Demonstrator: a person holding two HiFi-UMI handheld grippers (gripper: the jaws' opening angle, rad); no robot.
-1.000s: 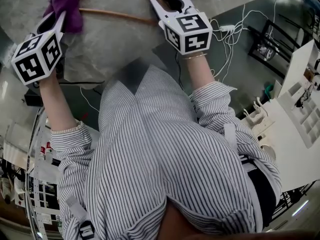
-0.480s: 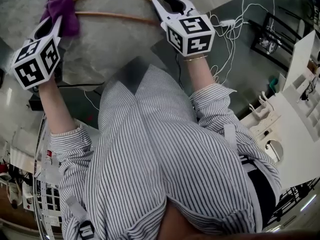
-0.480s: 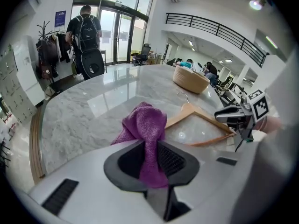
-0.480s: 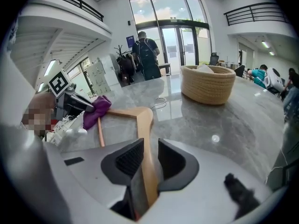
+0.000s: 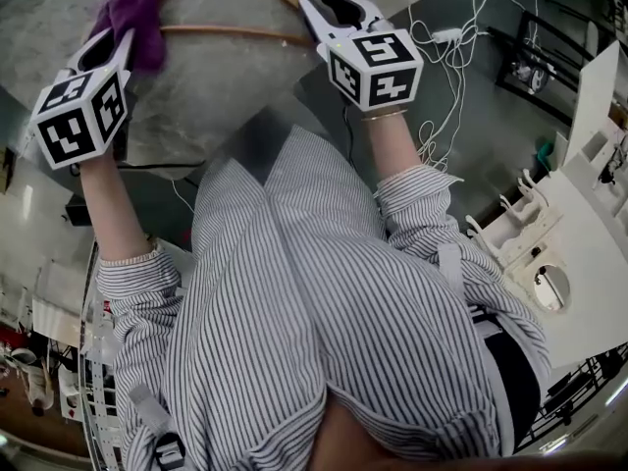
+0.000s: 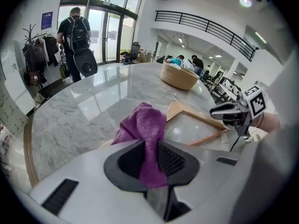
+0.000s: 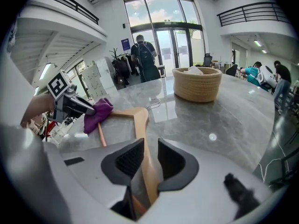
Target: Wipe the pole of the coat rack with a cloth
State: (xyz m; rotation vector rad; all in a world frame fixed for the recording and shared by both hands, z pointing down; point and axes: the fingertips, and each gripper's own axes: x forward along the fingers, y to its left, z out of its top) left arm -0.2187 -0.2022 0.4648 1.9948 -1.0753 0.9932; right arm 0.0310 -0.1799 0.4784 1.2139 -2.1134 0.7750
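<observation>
Head view: on the marble table [image 5: 196,96], the left gripper [image 5: 116,45] holds a purple cloth [image 5: 137,16] at the far left end of the wooden hanger [image 5: 231,33]; the right gripper [image 5: 320,10] sits at its right arm. Left gripper view: the jaws are clamped on the cloth; right gripper view: the jaws have just been closing and pinch the hanger's near arm between them.

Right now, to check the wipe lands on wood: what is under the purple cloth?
The purple cloth drapes over one end of the wooden hanger, above the marble table. The hanger's corner beneath it, where arm and bar meet, is covered and cannot be seen.
</observation>
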